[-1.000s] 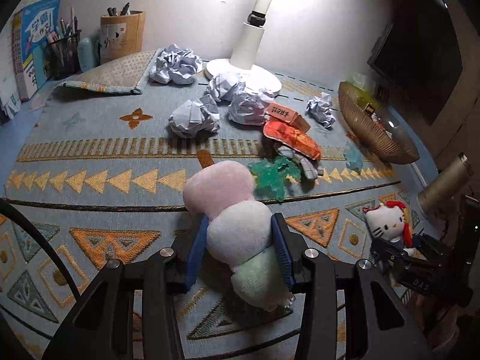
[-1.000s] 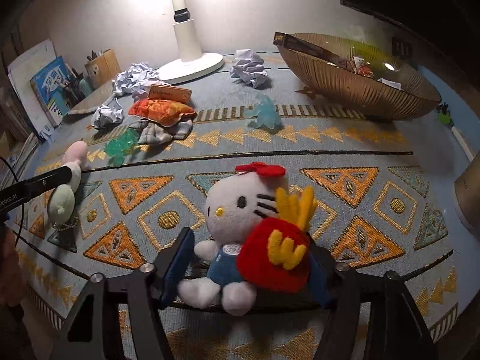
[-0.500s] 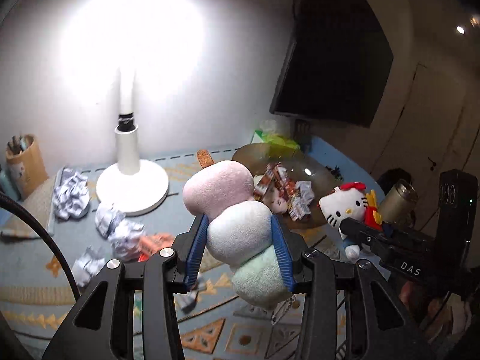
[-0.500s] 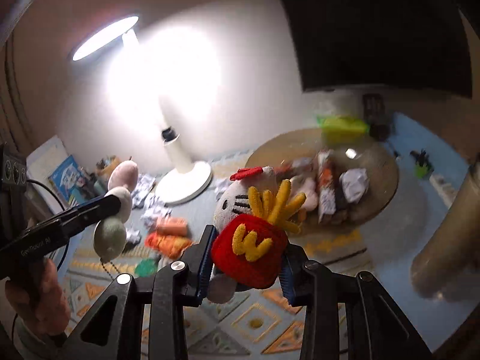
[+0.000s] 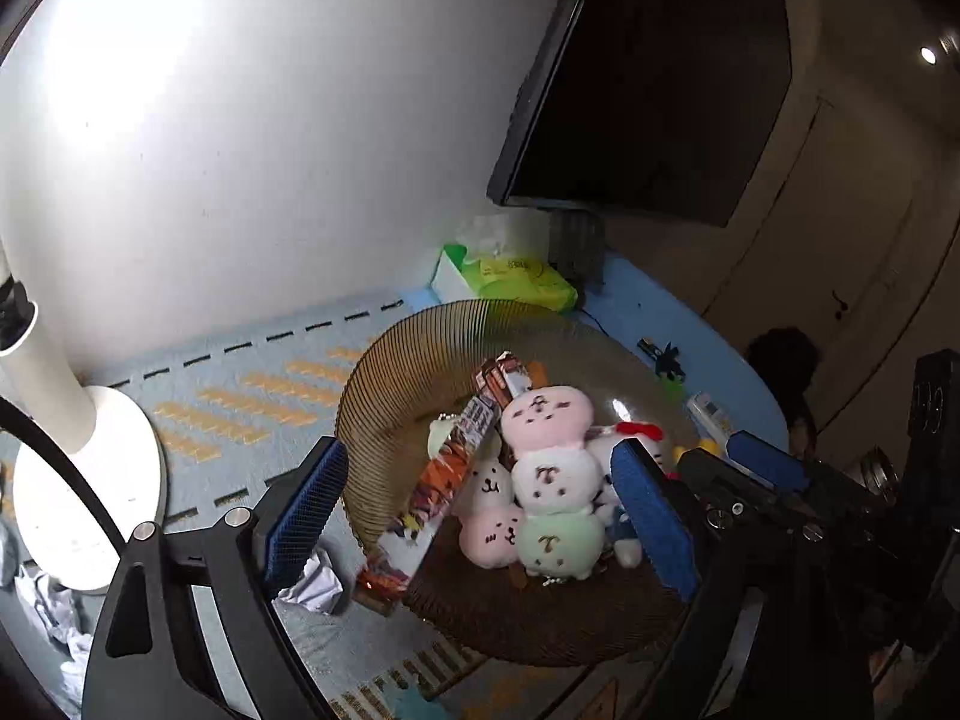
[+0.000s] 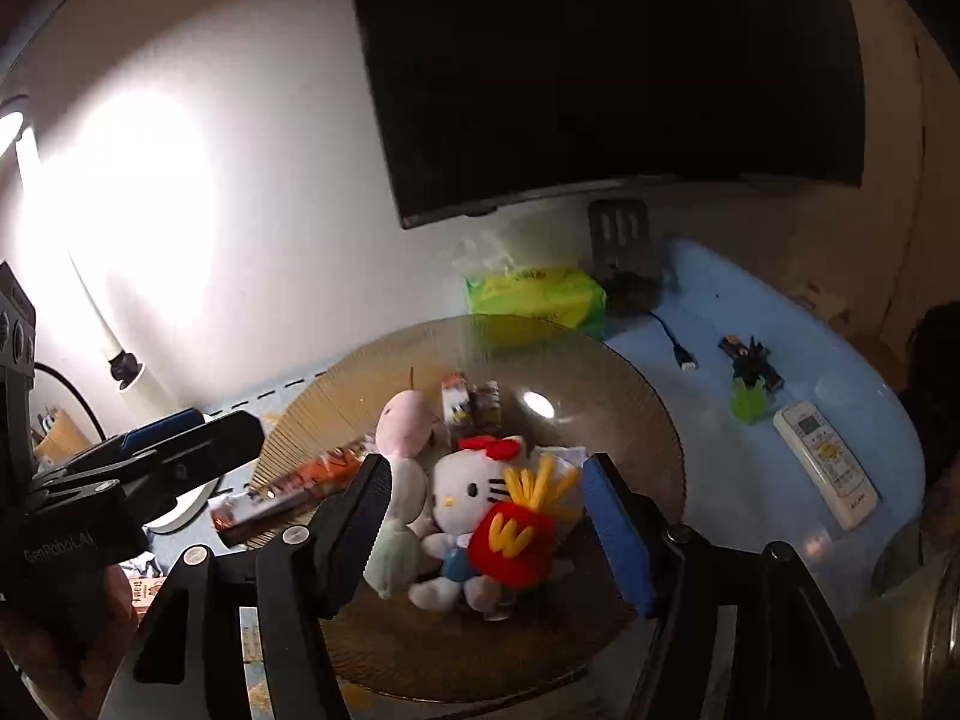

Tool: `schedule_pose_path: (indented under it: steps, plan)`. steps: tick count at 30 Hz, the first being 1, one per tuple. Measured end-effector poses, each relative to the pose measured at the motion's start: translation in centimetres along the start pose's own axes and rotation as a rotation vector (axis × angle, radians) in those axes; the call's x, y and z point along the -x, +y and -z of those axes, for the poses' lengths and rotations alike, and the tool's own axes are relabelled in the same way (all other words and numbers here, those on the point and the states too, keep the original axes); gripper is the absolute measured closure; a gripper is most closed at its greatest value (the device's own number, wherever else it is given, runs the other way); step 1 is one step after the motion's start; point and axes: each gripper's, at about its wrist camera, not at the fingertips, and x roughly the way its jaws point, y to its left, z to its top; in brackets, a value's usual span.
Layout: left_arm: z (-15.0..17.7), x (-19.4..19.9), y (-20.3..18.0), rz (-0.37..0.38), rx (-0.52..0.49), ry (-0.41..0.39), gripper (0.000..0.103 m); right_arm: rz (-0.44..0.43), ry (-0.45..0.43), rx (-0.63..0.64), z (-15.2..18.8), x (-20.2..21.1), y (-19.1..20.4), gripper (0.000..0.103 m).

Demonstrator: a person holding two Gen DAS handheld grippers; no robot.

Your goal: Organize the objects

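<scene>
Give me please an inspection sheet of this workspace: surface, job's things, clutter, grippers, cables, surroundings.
Surface: patterned cloth over a blue table.
Job's things: dango plush and kitty plush lie in the ribbed bowl with snack packs.
Clutter: crumpled paper, remote, tissue pack.
Grippers: left gripper and right gripper, jaws just opened, gripping nothing.
Cables: black cable on the table.
Surroundings: lamp base, wall screen.
</scene>
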Motion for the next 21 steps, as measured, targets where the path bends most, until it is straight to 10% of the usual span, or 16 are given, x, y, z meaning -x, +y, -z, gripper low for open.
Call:
schedule_pose_path:
  steps: [12,17,21]
  plan:
    - [2.3,-2.3,-0.8,-0.137,-0.009,-0.015,0.014,-0.056,-0.052,0.048,7.3,7.1,-0.5,0.031]
    - [2.4,-3.7,-0.9,-0.027,0.021,0.108,0.013,-0.056,-0.057,0.12,9.1,7.7,0.5,0.024]
    - [3.4,-0.1,-2.2,-0.001,-0.015,0.028,0.013,-0.097,-0.037,0.16,10.0,7.9,1.5,0.024]
